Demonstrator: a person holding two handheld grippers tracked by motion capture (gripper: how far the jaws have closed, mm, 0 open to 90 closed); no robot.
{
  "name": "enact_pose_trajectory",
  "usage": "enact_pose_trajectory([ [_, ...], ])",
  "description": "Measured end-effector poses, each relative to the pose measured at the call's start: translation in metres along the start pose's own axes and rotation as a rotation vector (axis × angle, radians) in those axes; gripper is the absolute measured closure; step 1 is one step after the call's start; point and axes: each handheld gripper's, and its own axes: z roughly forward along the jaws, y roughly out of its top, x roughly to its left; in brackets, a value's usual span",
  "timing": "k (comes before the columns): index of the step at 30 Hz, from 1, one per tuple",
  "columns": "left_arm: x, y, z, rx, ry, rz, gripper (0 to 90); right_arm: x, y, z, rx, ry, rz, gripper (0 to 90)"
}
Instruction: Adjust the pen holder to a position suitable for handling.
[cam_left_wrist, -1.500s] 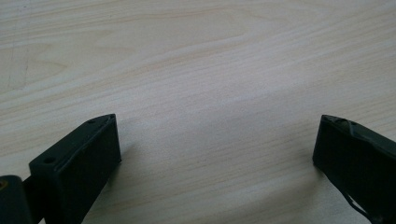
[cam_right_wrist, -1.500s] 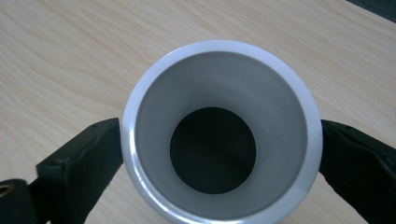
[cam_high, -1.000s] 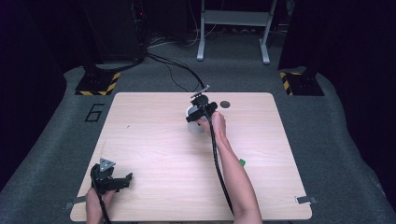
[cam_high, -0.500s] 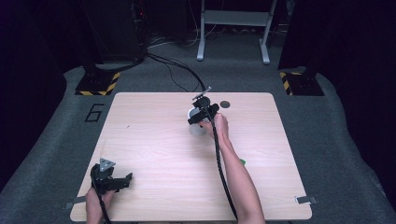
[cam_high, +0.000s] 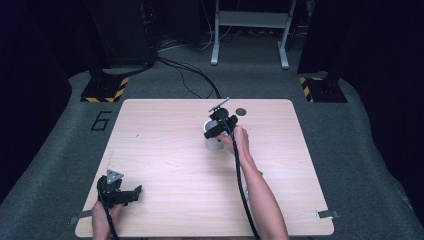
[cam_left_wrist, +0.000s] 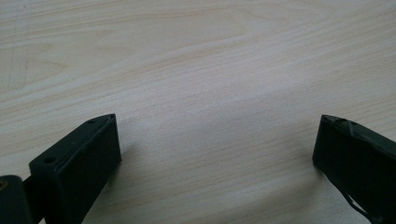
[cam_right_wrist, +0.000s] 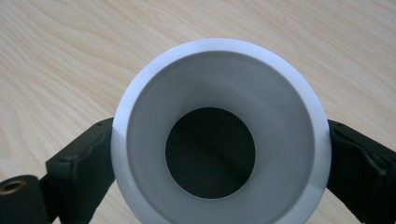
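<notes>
White and smooth, a cup (cam_right_wrist: 219, 154) sits between the two black jaws of the right hand-held gripper (cam_high: 216, 131), one jaw against each side of its wall. In the right gripper view its round rim faces the camera, with a dark circular bottom deep inside, and the jaws hug the cup just below the rim. From the high view the cup (cam_high: 212, 142) stands upright on the table (cam_high: 165, 150), in the far half, a little right of the middle. The right hand (cam_high: 238, 140) grips the tool from the near side, its forearm stretching back toward the bottom edge, and a black cable trails along the arm.

Just beyond the cup, near the far edge of the table, lies a small dark disc (cam_high: 241, 111), apart from the gripper.

The left hand-held gripper (cam_high: 131, 194) rests low at the near left corner of the table, well apart from the cup. Its jaws stand wide open with nothing between them; the left gripper view shows bare pale wood grain between them.

The table is light wood with rounded corners. Around it lies grey carpet, and a number 6 (cam_high: 101, 120) is marked on the floor to the left.
</notes>
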Motion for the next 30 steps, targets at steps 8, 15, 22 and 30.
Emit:
enact_pose_trajectory([
  [8,0.0,0.0,-0.001,0.008,-0.004,0.004,1.0,0.007,-0.009,-0.006,0.0,0.008,-0.011,5.5],
  [15,0.0,0.0,0.0,-0.002,0.0,0.003,1.0,0.01,-0.018,-0.012,0.001,0.019,-0.031,5.5],
  [22,0.0,0.0,0.0,-0.001,0.001,0.003,1.0,0.015,-0.028,-0.018,-0.013,0.03,-0.054,5.5],
  [30,0.0,0.0,0.0,-0.002,0.0,0.002,1.0,0.02,-0.038,-0.024,-0.014,0.05,-0.067,3.2],
])
